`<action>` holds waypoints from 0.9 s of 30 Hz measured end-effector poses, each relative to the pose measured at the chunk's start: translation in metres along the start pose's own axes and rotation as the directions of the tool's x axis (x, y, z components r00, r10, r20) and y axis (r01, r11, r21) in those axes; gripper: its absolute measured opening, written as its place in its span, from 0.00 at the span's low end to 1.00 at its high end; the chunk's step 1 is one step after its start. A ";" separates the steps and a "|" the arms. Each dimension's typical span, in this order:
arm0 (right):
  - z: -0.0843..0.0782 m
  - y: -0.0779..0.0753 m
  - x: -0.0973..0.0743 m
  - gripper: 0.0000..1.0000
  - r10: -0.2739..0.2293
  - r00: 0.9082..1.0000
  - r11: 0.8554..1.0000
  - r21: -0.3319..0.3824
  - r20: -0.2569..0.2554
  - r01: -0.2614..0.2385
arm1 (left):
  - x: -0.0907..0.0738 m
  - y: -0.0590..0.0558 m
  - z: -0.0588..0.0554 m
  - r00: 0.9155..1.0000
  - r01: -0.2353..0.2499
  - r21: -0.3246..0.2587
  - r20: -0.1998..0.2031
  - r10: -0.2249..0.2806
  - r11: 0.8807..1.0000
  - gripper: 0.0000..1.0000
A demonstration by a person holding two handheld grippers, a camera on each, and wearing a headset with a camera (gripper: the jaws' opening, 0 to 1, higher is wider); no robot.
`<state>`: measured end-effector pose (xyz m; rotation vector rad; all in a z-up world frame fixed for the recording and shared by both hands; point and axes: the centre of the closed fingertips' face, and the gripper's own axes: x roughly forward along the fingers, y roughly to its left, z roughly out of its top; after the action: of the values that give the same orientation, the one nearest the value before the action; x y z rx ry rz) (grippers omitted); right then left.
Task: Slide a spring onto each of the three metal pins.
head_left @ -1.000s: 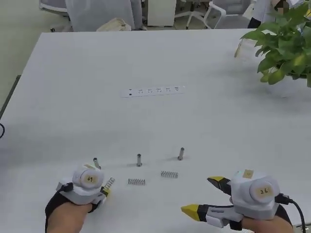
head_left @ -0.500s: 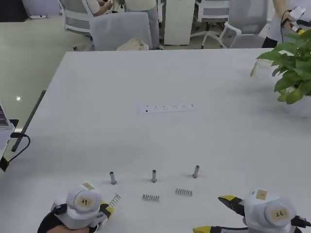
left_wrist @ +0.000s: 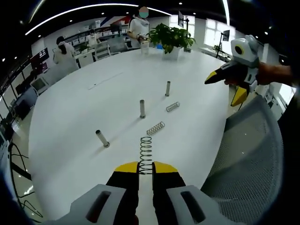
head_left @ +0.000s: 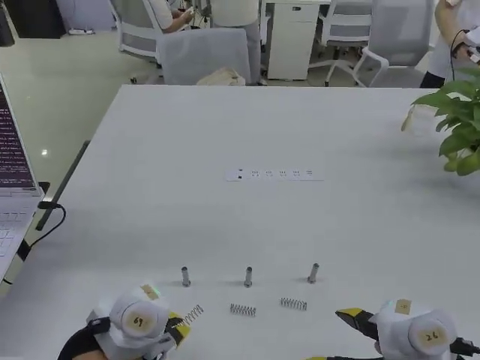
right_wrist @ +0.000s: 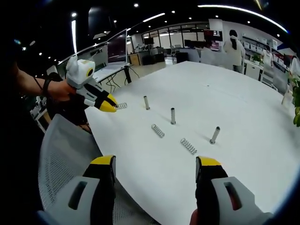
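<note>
Three short metal pins stand upright in a row on the white table: left pin (head_left: 185,277), middle pin (head_left: 248,277), right pin (head_left: 313,273). Two springs lie flat in front of them, one (head_left: 242,310) near the middle pin and one (head_left: 293,304) near the right pin. My left gripper (left_wrist: 146,167) is shut on a third spring (left_wrist: 146,153), which sticks out from the yellow tips towards the left pin (left_wrist: 101,138); this held spring (head_left: 193,313) also shows at the bottom left of the head view. My right gripper (right_wrist: 155,161) is open with nothing between its jaws, hovering over the table's near edge.
A white power strip (head_left: 274,175) lies farther back at mid-table. A potted plant (head_left: 457,124) stands at the far right. A laptop (head_left: 13,169) sits off the left edge. Office chairs and people are beyond the far edge. A grey mesh chair back (right_wrist: 70,159) is below the near edge.
The head camera has tilted up, so the pins and springs sit lower in the picture. Both grippers sit lower in frame; the left one still holds its spring near the left pin.
</note>
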<state>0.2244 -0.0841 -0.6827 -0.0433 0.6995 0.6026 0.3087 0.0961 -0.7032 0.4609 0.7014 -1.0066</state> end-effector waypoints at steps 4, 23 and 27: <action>0.003 0.003 0.002 0.67 0.013 1.000 0.999 -0.030 -0.009 -0.013 | -0.003 -0.006 0.010 1.000 0.018 0.035 0.017 -0.018 0.999 0.02; 0.027 0.037 0.020 0.51 0.146 0.989 0.977 -0.156 -0.026 -0.148 | -0.005 -0.046 0.043 0.990 0.122 0.230 0.038 -0.134 0.966 0.02; 0.034 0.045 0.022 0.46 0.184 0.983 0.972 -0.147 -0.002 -0.183 | -0.005 -0.057 0.048 0.986 0.146 0.264 0.037 -0.161 0.953 0.02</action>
<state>0.2336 -0.0271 -0.6632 -0.1128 0.6511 0.8312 0.2712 0.0416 -0.6683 0.6101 0.5600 -1.2631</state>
